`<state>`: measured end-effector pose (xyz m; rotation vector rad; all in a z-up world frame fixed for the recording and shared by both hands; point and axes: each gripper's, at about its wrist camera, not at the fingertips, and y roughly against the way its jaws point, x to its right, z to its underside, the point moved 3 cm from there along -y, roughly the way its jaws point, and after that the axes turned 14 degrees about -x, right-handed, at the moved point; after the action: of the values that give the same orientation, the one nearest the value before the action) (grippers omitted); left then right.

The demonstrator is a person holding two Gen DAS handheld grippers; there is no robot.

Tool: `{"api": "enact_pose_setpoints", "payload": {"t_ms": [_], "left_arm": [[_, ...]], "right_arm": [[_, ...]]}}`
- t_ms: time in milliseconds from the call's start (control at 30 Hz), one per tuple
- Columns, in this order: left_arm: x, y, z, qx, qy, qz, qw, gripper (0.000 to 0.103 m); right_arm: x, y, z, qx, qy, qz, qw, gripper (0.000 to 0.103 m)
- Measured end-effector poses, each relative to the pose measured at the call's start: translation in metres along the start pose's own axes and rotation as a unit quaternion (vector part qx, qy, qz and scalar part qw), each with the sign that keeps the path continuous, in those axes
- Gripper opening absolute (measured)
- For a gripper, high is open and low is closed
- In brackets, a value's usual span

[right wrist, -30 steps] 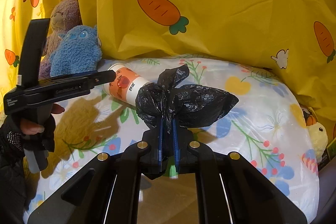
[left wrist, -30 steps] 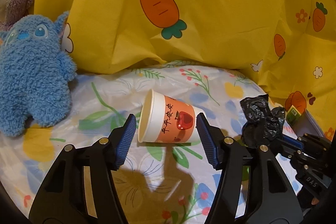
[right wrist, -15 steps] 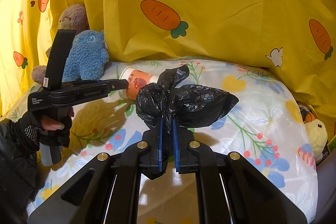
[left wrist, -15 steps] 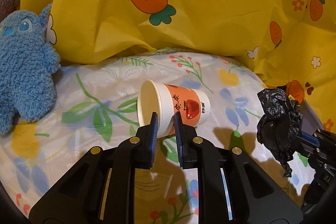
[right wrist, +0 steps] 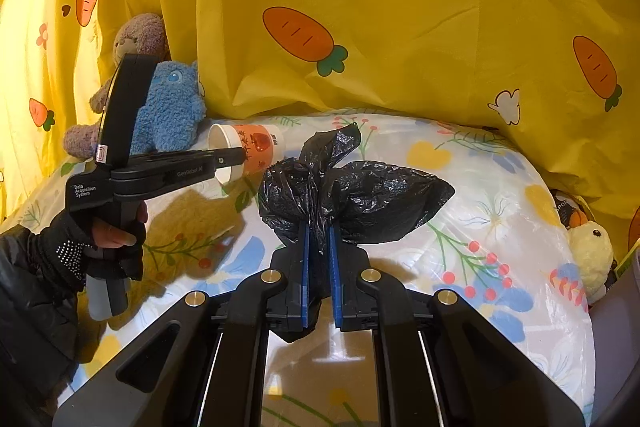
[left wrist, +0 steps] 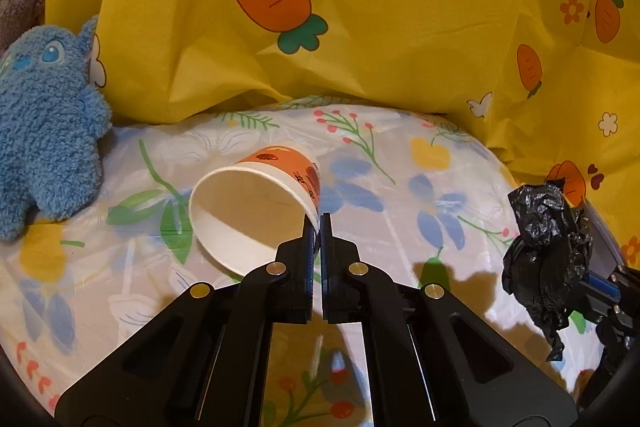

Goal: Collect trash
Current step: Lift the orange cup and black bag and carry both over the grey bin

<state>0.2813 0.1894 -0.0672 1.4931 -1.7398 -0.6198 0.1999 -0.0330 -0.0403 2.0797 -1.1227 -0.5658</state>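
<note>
A white paper cup with an orange printed band is held by its rim in my left gripper, which is shut on it; the cup's open mouth faces the camera and it hangs just above the floral sheet. It also shows in the right wrist view, pinched by the left gripper. My right gripper is shut on a crumpled black plastic bag, held above the sheet. The bag also shows at the right edge of the left wrist view.
A floral plastic sheet covers the rounded surface. A yellow carrot-print curtain hangs behind. A blue plush toy and a brown plush sit at the left. A yellow duck toy lies at the right.
My left gripper went from open around the cup to shut on its rim. The cup has lifted and turned so its mouth faces the camera. The right gripper keeps holding the bag.
</note>
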Motion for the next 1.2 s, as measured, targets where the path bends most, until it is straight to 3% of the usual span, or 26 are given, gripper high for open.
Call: {"api": "enact_pose_setpoints", "payload": {"t_ms": [300, 600, 833, 1200], "left_arm": [[0.067, 0.069, 0.030, 0.057, -0.034, -0.042, 0.9969, 0.002], [0.141, 0.107, 0.068, 0.081, -0.070, -0.036, 0.9936, 0.002], [0.197, 0.116, 0.083, 0.089, -0.107, -0.018, 0.9901, 0.002], [0.307, 0.121, 0.084, 0.094, -0.182, 0.057, 0.9771, 0.002]], "right_arm": [[0.003, 0.052, 0.028, 0.024, 0.006, 0.008, 1.000, 0.010], [0.022, 0.106, 0.068, 0.050, -0.012, 0.025, 0.998, 0.010], [0.051, 0.136, 0.093, 0.067, -0.043, 0.045, 0.996, 0.010], [0.122, 0.190, 0.118, 0.100, -0.129, 0.113, 0.980, 0.010]]}}
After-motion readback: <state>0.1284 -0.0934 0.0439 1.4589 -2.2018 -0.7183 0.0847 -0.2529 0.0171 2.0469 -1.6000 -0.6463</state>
